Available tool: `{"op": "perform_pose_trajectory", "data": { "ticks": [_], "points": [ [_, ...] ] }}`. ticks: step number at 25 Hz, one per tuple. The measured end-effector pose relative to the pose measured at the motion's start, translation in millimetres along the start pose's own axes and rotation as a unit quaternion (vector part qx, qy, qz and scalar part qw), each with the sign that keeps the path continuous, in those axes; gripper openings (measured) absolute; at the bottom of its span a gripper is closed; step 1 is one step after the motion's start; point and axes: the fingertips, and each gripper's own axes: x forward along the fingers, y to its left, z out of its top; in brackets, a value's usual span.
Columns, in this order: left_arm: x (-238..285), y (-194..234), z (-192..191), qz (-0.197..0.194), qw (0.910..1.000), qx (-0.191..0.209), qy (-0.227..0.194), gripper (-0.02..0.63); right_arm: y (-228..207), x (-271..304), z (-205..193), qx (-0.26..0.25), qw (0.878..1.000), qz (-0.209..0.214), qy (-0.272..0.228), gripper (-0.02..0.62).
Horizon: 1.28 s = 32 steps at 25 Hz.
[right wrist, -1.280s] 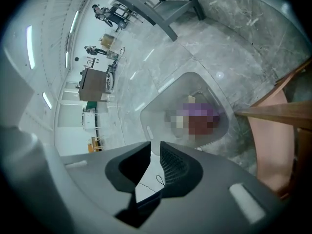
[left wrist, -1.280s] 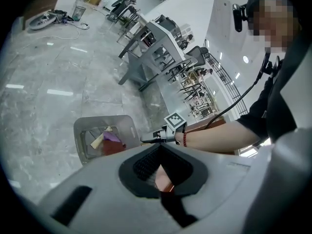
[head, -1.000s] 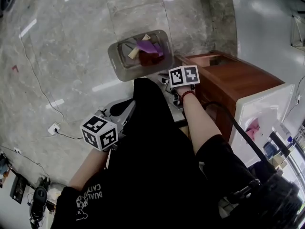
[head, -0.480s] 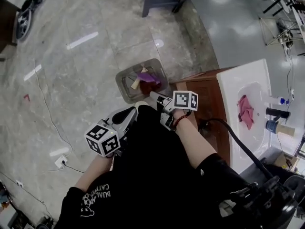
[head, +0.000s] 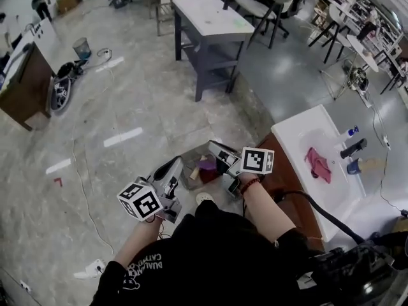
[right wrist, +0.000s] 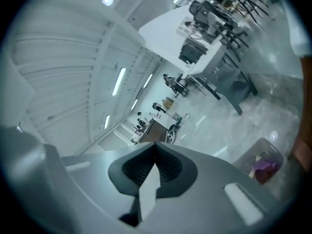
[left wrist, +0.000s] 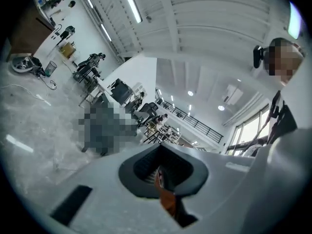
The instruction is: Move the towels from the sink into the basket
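Much of the head view is grey marbled floor (head: pixel 127 107), and a grey-legged table with a white top (head: pixel 207 18) stands on it at the upper centre of the frame. Right of centre, a brown wooden cabinet (head: pixel 287 187) carries a white ceramic sink (head: pixel 296 129) whose basin runs toward the right edge. A black tap (head: pixel 352 148) stands at the far side of that basin.

Just left of the cabinet, on the floor, sits a grey translucent plastic basket (right wrist: pixel 248 151). In the head view it lies low in the middle of the frame, partly covered by the two tools held above it.

The left gripper (head: pixel 177 163), grey with a black-and-white marker cube, is at lower centre-left of the head view. Its own view shows the jaws brought together, with only a thin orange-brown sliver in the seam; what that sliver is cannot be told. The right gripper (head: pixel 211 146), with a matching cube, is at the centre, pointing up and left in the frame. Its jaws are closed tight with no towel between them.

One pink towel (head: pixel 317 163) lies crumpled in the sink basin, at the right of the frame and well apart from both grippers. Inside the basket are a purple towel (head: pixel 207 166), a dark red towel (head: pixel 210 176) touching it from below, and a beige towel (head: pixel 191 173) at their left.
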Motion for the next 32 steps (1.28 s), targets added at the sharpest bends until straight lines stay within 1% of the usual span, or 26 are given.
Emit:
{"op": "perform_pose_trajectory", "data": {
  "ticks": [1, 3, 5, 8, 9, 10, 11, 12, 13, 14, 15, 16, 18, 20, 23, 25, 27, 30, 32],
  "points": [
    [-6, -9, 9, -0.007, 0.9999, 0.005, -0.008, 0.002, 18, -3, 6, -0.018, 1.000, 0.004, -0.010, 0.005],
    [-16, -26, 24, -0.015, 0.9996, 0.023, -0.008, 0.001, 55, -13, 20, -0.030, 0.998, 0.021, -0.042, 0.005],
    [-23, -44, 41, -0.021, 0.9988, 0.044, -0.002, 0.002, 97, -24, 30, -0.041, 0.995, 0.060, -0.065, 0.005],
    [-34, -79, 72, -0.040, 0.9959, 0.080, -0.012, 0.002, 163, -45, 37, -0.071, 0.986, 0.121, -0.088, 0.005],
    [-37, -91, 82, -0.047, 0.9944, 0.093, -0.018, 0.002, 184, -53, 40, -0.088, 0.982, 0.136, -0.097, 0.005],
    [-39, -104, 89, -0.055, 0.9929, 0.103, -0.023, 0.002, 202, -61, 41, -0.123, 0.977, 0.140, -0.102, 0.005],
    [-42, -117, 95, -0.064, 0.9917, 0.108, -0.028, 0.002, 217, -68, 40, -0.177, 0.970, 0.129, -0.101, 0.005],
    [-45, -130, 99, -0.074, 0.9905, 0.111, -0.034, 0.002, 230, -74, 37, -0.244, 0.959, 0.104, -0.098, 0.005],
    [-48, -142, 102, -0.084, 0.9891, 0.114, -0.040, 0.002, 242, -79, 35, -0.308, 0.944, 0.073, -0.096, 0.005],
    [-50, -154, 106, -0.092, 0.9872, 0.122, -0.045, 0.002, 253, -84, 34, -0.358, 0.927, 0.046, -0.101, 0.005],
    [-52, -164, 109, -0.096, 0.9850, 0.134, -0.050, 0.002, 264, -88, 34, -0.387, 0.915, 0.029, -0.111, 0.005],
    [-53, -172, 111, -0.100, 0.9826, 0.148, -0.054, 0.002, 272, -91, 35, -0.399, 0.909, 0.023, -0.122, 0.004],
    [-55, -185, 115, -0.104, 0.9779, 0.172, -0.058, 0.002, 281, -92, 33, -0.399, 0.908, 0.018, -0.130, 0.004],
    [-57, -189, 116, -0.102, 0.9755, 0.185, -0.061, 0.002, 277, -88, 26, -0.400, 0.909, 0.000, -0.117, 0.003],
    [-62, -187, 116, -0.099, 0.9774, 0.173, -0.070, 0.002, 269, -86, 14, -0.403, 0.910, -0.022, -0.092, 0.003],
    [-66, -189, 116, -0.103, 0.9786, 0.162, -0.073, 0.002, 271, -88, 11, -0.403, 0.910, -0.026, -0.091, 0.004],
    [-69, -192, 115, -0.106, 0.9785, 0.163, -0.070, 0.002, 274, -93, 12, -0.397, 0.912, -0.023, -0.103, 0.004],
    [-74, -193, 110, -0.100, 0.9768, 0.180, -0.061, 0.002, 281, -101, 15, -0.371, 0.921, 0.001, -0.120, 0.005],
    [-79, -193, 109, -0.095, 0.9749, 0.192, -0.060, 0.002, 283, -102, 14, -0.362, 0.925, 0.009, -0.117, 0.004]
  ]
}}
